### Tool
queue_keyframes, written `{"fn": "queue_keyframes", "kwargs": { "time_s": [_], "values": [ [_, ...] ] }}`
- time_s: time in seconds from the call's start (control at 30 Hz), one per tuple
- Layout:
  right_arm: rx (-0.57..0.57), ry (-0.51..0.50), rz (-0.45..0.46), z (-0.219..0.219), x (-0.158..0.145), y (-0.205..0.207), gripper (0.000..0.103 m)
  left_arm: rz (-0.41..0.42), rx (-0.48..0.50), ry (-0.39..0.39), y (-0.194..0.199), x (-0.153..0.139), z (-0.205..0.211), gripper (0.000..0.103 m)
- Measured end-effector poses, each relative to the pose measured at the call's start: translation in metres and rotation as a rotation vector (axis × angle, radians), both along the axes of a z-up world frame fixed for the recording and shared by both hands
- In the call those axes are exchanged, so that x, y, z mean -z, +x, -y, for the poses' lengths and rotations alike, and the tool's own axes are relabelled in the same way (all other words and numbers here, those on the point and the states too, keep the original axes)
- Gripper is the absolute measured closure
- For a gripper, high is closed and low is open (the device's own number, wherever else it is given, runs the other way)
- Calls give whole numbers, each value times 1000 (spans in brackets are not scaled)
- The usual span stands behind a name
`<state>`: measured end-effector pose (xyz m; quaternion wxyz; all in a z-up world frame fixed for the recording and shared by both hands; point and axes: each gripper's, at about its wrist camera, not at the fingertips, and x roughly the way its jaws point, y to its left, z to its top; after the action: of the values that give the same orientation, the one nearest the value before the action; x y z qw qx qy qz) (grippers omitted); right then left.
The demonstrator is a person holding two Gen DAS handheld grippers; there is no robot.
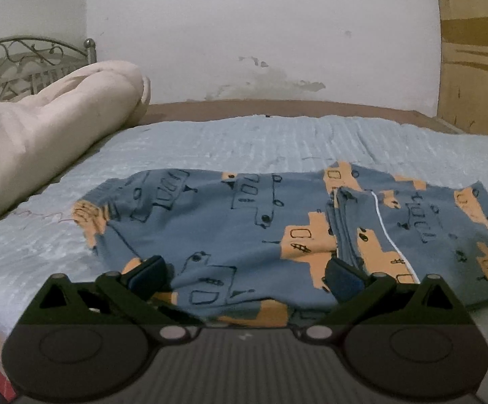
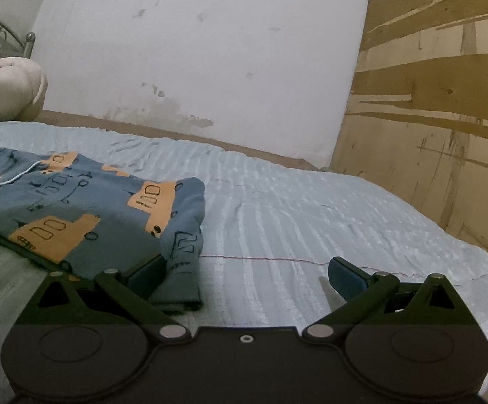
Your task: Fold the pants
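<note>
Left gripper is hovering with jaws spread wide over the near edge of the pants, gripping nothing. Those pants are lying folded on the pale blue bedspread. Right gripper is gaping too, its left finger touching the pants' corner.

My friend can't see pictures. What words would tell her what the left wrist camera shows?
Blue pants with orange truck prints lie partly folded on a pale blue ribbed bedspread, and the open left gripper sits just above their near edge. A rolled beige blanket lies at the left, with a stained white wall behind.
</note>
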<state>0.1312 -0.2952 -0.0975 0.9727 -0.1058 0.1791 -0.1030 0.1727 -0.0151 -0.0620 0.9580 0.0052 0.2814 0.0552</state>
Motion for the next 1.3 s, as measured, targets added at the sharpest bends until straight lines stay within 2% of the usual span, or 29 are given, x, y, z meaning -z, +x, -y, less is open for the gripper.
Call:
{"fn": "queue_keyframes", "kwargs": {
  "time_s": [0.1,0.2,0.33,0.47,0.57,0.63,0.67,0.73,0.83,0.93,1.0,1.07,1.13,1.23,1.3],
  "values": [
    [0,1,42,-4,-7,-9,1,4,-22,-2,-4,-7,-8,1],
    [-7,59,111,-16,-19,-20,1,8,-54,23,-8,-13,-20,1],
    [-132,81,109,-48,-31,-13,1,33,-151,34,-10,-23,-52,1],
    [-243,122,79,-77,-41,13,1,23,-245,-15,2,-23,-93,1],
    [-280,151,26,-94,-45,40,1,-19,-261,-113,15,-13,-124,1],
    [-278,154,-7,-103,-44,53,1,-28,-257,-209,19,-7,-139,1],
    [-270,150,-17,-105,-41,57,1,-13,-242,-275,19,-3,-145,1],
    [-253,136,-47,-107,-33,63,1,29,-205,-349,15,3,-150,1],
    [-245,127,-112,-110,-19,68,1,128,-131,-334,9,7,-144,1],
    [-236,92,-104,-115,-13,64,1,133,-88,-309,10,9,-139,1],
    [-234,72,-91,-117,-11,62,1,128,-51,-351,11,10,-142,1],
    [-232,63,-82,-118,-12,59,1,111,-12,-428,11,12,-148,1],
    [-231,57,-82,-118,-12,59,1,100,-5,-475,10,12,-150,3],
    [-231,59,-82,-118,-12,58,1,85,-10,-510,10,14,-154,5],
    [-231,58,-82,-119,-12,58,1,56,-36,-510,14,17,-157,11]
  ]
}}
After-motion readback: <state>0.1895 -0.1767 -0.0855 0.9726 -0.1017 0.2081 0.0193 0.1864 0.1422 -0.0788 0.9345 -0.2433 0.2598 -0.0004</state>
